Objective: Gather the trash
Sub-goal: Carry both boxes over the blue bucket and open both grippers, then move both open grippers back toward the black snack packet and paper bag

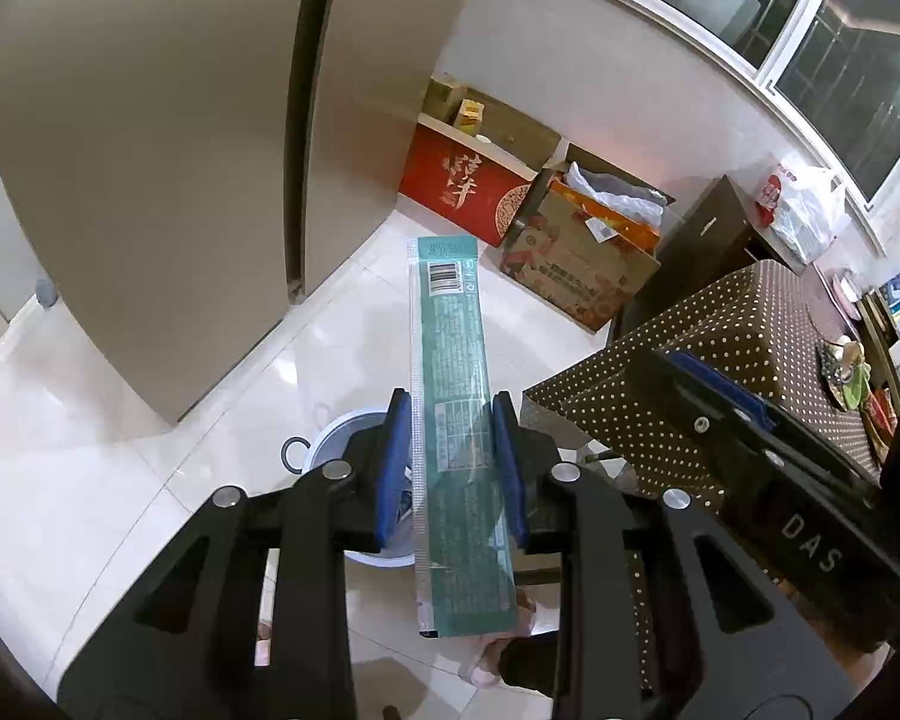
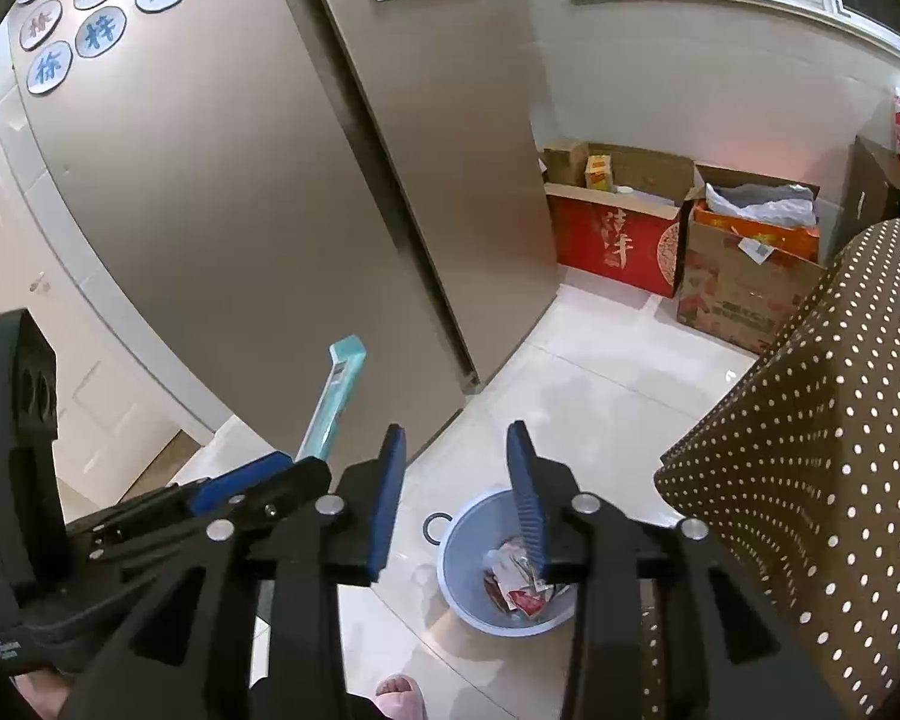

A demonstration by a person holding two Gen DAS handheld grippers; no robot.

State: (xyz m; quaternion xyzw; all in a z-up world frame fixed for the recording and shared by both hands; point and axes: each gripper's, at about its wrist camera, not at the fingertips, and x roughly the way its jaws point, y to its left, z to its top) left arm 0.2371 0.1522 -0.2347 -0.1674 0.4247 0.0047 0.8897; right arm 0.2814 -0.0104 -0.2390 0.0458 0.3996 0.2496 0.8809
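Long, flat teal wrapper point(image 1: 453, 414), clear sealed strip down its left edge, barcode and white print near the far end, lying lengthwise through the centre of the left wrist frame and pinched between blue pads point(image 1: 393, 462) in its lower half; in the right wrist frame seen edge-on at centre left, tilted up and to the right point(image 2: 337, 399). Pale blue round waste bin point(image 2: 468, 546) standing upright on glossy light floor tiles at lower centre of the right wrist frame, open-topped, holding crumpled red and white wrappers point(image 2: 519, 585) at its bottom; in the left wrist frame only its rim point(image 1: 342, 426) visible at lower centre, directly behind the teal wrapper.
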